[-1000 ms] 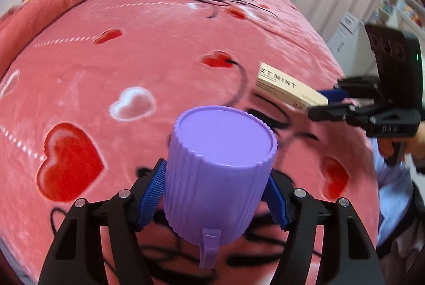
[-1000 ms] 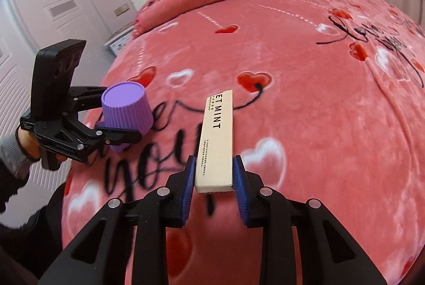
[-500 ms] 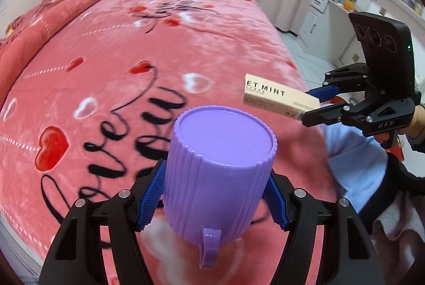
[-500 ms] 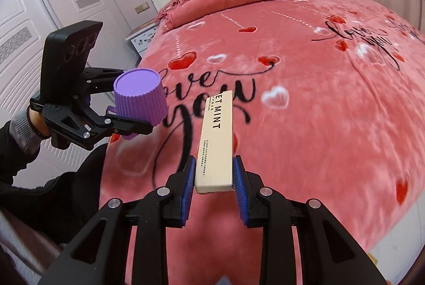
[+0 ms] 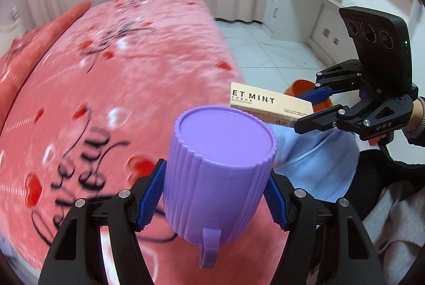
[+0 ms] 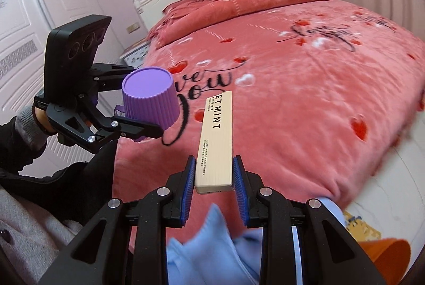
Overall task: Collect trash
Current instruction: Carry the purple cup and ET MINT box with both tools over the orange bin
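Observation:
A ribbed purple cup hangs upside down, handle toward the camera, with my left gripper shut on its sides. The right wrist view shows the same purple cup held at the left by my left gripper. A long cream box printed "ET MINT" sticks forward from my right gripper, whose blue pads clamp its near end. In the left wrist view that cream box and my right gripper are at the right. Both grippers are lifted above the pink bed's edge.
A pink blanket with hearts and black script covers the bed. An orange bin stands on the tiled floor at the lower right, partly behind my right gripper. A light blue cloth lies on the person's lap. White cabinets line the far wall.
Both grippers have drawn back from over the bed and risen, each keeping its object. The floor, cabinets and orange bin have come into view.

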`<move>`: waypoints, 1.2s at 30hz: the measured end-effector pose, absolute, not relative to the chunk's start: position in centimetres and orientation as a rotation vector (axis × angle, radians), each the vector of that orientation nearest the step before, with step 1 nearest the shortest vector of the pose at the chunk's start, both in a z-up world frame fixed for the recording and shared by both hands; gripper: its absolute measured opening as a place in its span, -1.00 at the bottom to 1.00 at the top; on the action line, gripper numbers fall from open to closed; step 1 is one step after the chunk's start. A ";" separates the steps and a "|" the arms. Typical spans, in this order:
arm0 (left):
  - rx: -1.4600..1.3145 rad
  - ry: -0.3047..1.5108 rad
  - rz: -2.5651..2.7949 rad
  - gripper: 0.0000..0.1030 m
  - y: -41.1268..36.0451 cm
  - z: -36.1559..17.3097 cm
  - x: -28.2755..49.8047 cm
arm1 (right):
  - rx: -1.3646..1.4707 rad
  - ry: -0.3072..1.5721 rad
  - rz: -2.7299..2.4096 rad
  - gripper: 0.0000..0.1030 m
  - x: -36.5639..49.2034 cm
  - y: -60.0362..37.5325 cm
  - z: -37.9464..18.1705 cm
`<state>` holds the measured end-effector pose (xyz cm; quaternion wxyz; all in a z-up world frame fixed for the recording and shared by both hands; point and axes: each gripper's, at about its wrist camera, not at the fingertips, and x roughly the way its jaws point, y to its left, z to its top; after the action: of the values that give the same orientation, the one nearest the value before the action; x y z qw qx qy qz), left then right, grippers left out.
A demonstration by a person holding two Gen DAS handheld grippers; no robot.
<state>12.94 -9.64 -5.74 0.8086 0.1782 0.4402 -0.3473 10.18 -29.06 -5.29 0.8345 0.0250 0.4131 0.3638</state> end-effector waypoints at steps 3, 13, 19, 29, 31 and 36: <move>0.425 0.927 -0.799 0.34 -13.1 -5.4 13.0 | 0.089 0.860 0.717 -0.44 9.0 -32.5 -5.2; 0.558 0.882 -1.015 0.34 -26.3 -5.7 14.1 | 0.215 0.836 0.488 -0.44 5.4 -45.3 -6.0; 0.620 0.872 -1.141 0.34 -33.3 -6.5 14.1 | 0.280 0.832 0.344 -0.44 2.7 -52.6 -6.8; 0.674 0.873 -1.308 0.34 -42.6 -8.5 13.8 | 0.379 0.831 0.150 -0.44 -1.3 -62.0 -8.9; 0.679 0.876 -1.326 0.34 -43.8 -9.0 13.9 | 0.394 0.833 0.121 -0.44 -1.7 -63.2 -9.4; 0.664 0.898 -1.353 0.34 -46.5 -10.4 14.7 | 0.423 0.841 0.065 -0.44 -1.8 -66.3 -10.9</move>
<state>14.71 -46.53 -10.36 0.6391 0.2911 0.3936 -0.5931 -1.76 -66.32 -10.90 0.8908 0.2036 0.4051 0.0314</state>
